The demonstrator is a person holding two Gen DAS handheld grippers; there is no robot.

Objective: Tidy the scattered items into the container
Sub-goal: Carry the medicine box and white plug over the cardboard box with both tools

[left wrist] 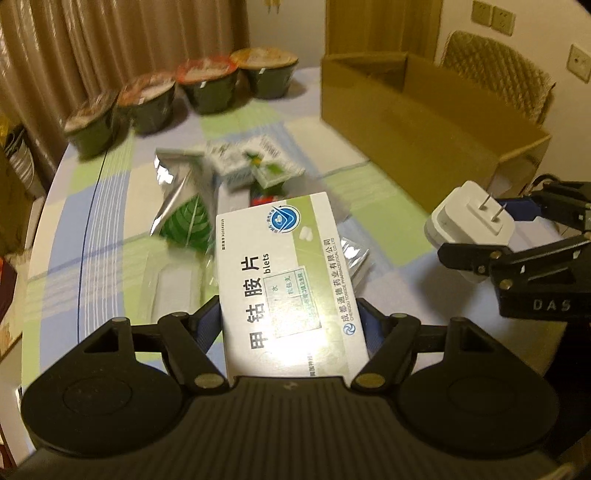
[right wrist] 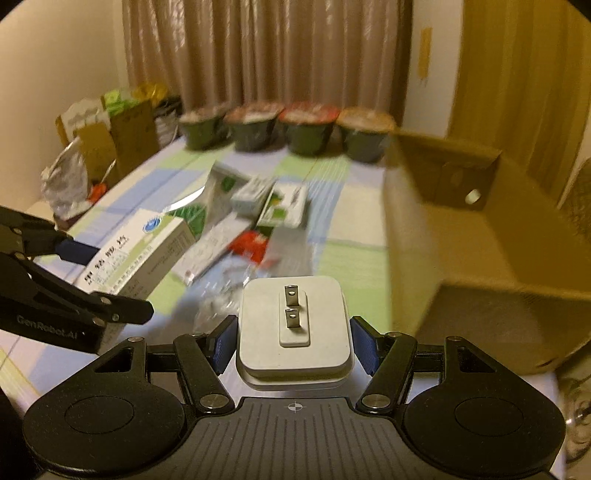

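Medicine box (left wrist: pixel 288 273) between left gripper (left wrist: pixel 290 325) pads, apparently clamped

Warm, dim indoor light over a table under a green, blue and white checked cloth (left wrist: pixel 110 206), with pleated tan curtains (right wrist: pixel 266 51) along the far side, a cream wall (left wrist: pixel 554 33) with pale sockets (left wrist: pixel 493 16) at right, a quilted chair back (left wrist: pixel 498 70) below.

Gripped medicine box (left wrist: pixel 284 280), charger (right wrist: pixel 293 325); open carton (left wrist: pixel 424 122)

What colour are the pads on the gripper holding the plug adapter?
Blue pads on the right gripper holding the white plug adapter, clearest in the right wrist view.
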